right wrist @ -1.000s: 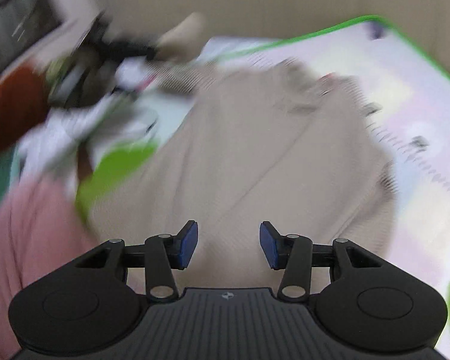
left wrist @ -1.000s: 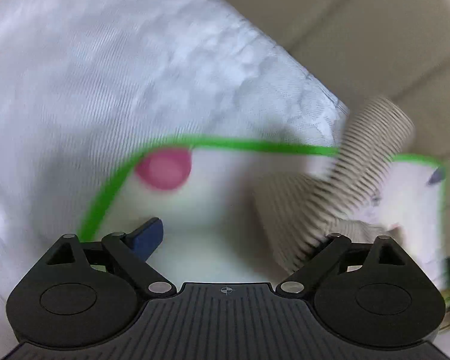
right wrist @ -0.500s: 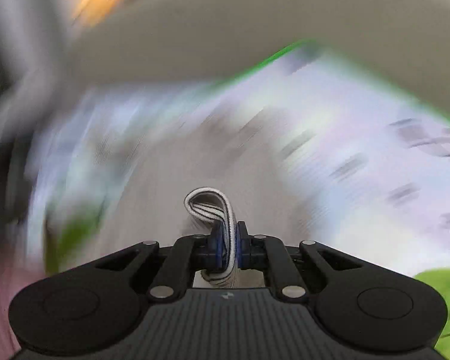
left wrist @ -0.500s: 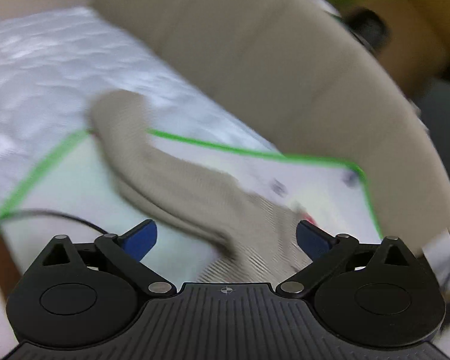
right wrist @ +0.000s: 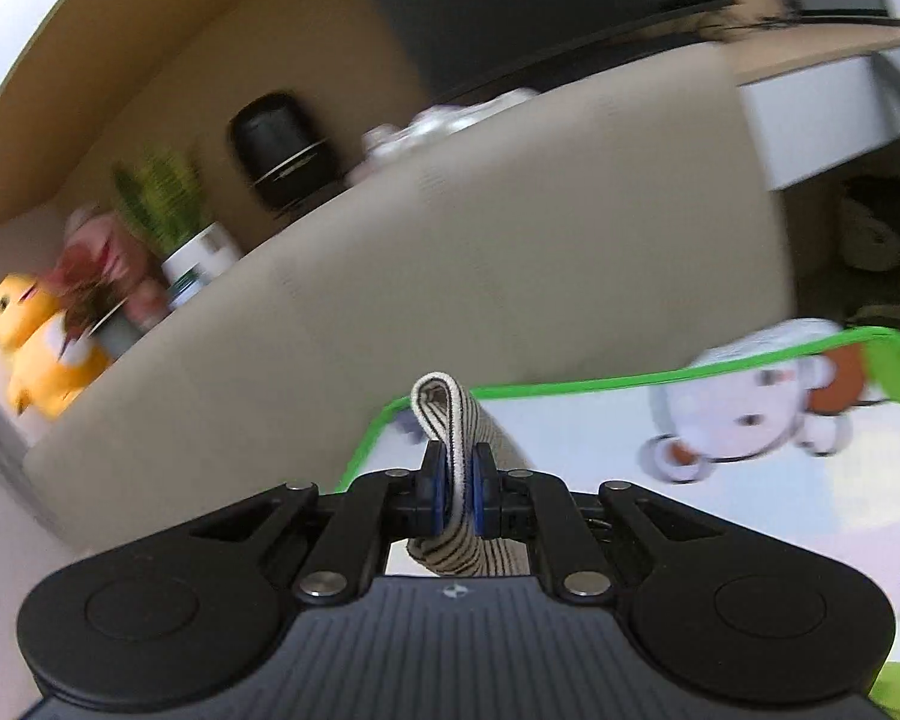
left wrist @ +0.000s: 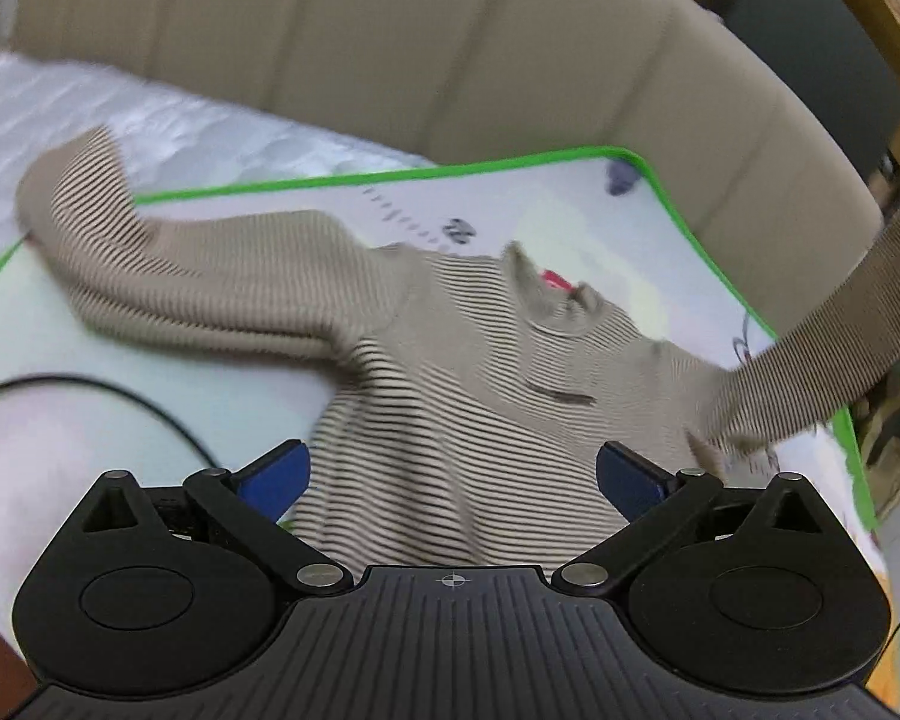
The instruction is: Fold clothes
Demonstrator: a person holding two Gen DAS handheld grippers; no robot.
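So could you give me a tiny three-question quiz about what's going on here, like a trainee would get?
1. True or false: the left tool is clamped on the striped sweater.
2. What does the right tool pinch? A) the cable B) a sleeve C) the plush toy
3. Fill in: the sweater lies on a mat with a ____ border.

Key: 1 false, its jaws are open; 2 B, the sleeve; 3 green.

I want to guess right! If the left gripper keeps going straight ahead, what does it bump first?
Most likely the striped sweater. The open left gripper points right at its body, spread on the mat. How far off the cloth is stays hard to judge here.
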